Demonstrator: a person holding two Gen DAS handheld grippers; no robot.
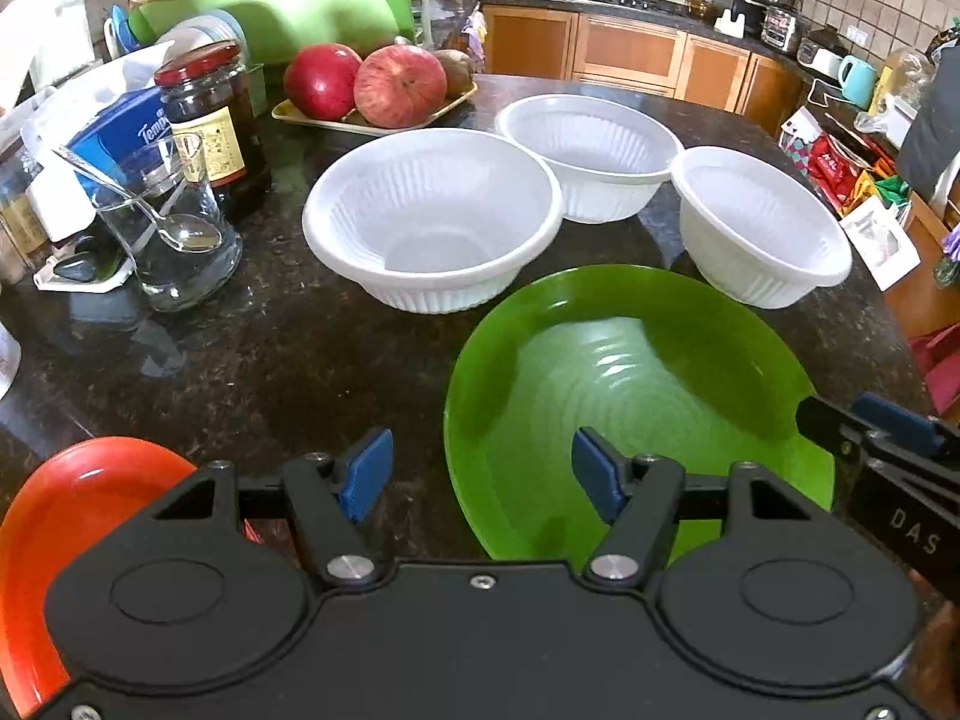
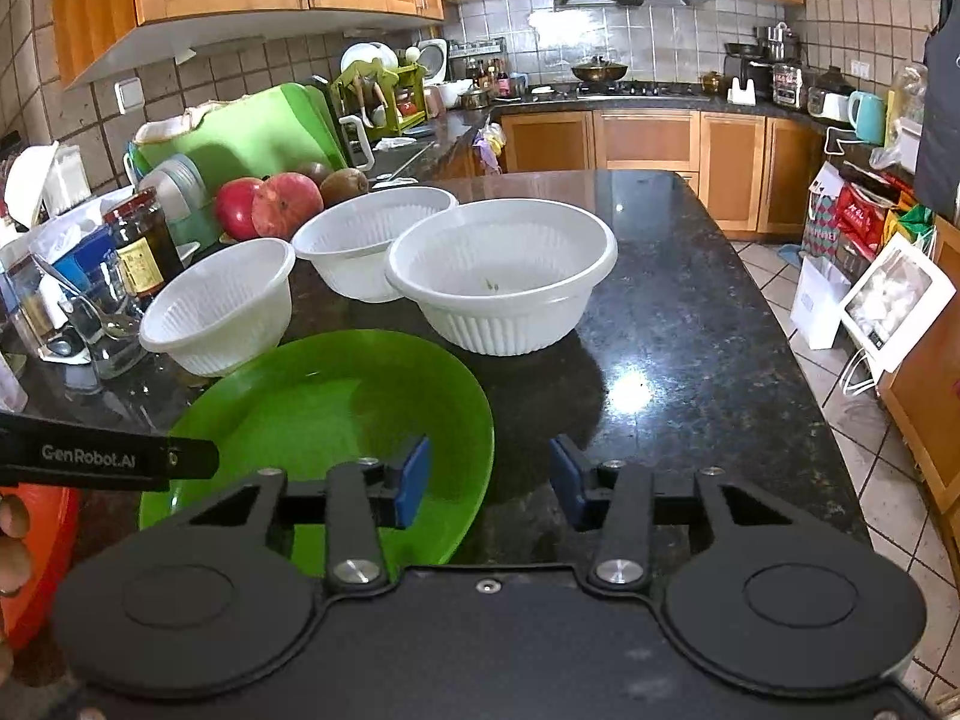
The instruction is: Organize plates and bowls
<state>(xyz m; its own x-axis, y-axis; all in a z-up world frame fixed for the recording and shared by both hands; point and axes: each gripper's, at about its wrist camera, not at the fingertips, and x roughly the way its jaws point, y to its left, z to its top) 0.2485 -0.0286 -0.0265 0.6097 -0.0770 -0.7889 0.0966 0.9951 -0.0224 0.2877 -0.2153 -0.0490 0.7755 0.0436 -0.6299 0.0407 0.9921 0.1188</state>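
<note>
Left tongs [image 1: 480, 474]: black hinged arms with blue ribbed pads, jaws stood wide with nothing between them; one pad hung over the green plate's near edge, the other over bare bench.
Right tongs [image 2: 489, 480]: same black build and blue pads, jaws apart at a narrower gap and gripping nothing; the left pad sat over the green plate's rim, the right over dark stone.
Green plate [image 1: 630, 372]: glossy, round and shallow plastic with faint concentric rings, lying flat on the bench just in front of both tongs; its near edge was hidden by the tongs' bodies.
Red plate [image 1: 78, 498]: shiny orange-red plastic at the lower left, mostly cut off by the frame and the left tongs' housing.
White bowls [image 1: 432, 222]: three deep, round, matt plastic bowls with ribbed walls and rolled rims, upright on the bench behind the green plate; the two further ones touched or nearly touched, hard to tell.
Bench [image 2: 660, 330]: polished dark speckled stone with bright reflections.
Glass [image 1: 174, 240]: clear, with a metal spoon leaning inside, left of the bowls.
Jar [image 1: 210, 120]: dark contents, red lid, yellow label too blurred to read.
Fruit tray [image 1: 372, 120]: pale tray with two red apples and a brown fruit partly hidden behind them.
Hand [image 2: 12, 546]: only fingertips showed at the left edge of the right wrist view.
</note>
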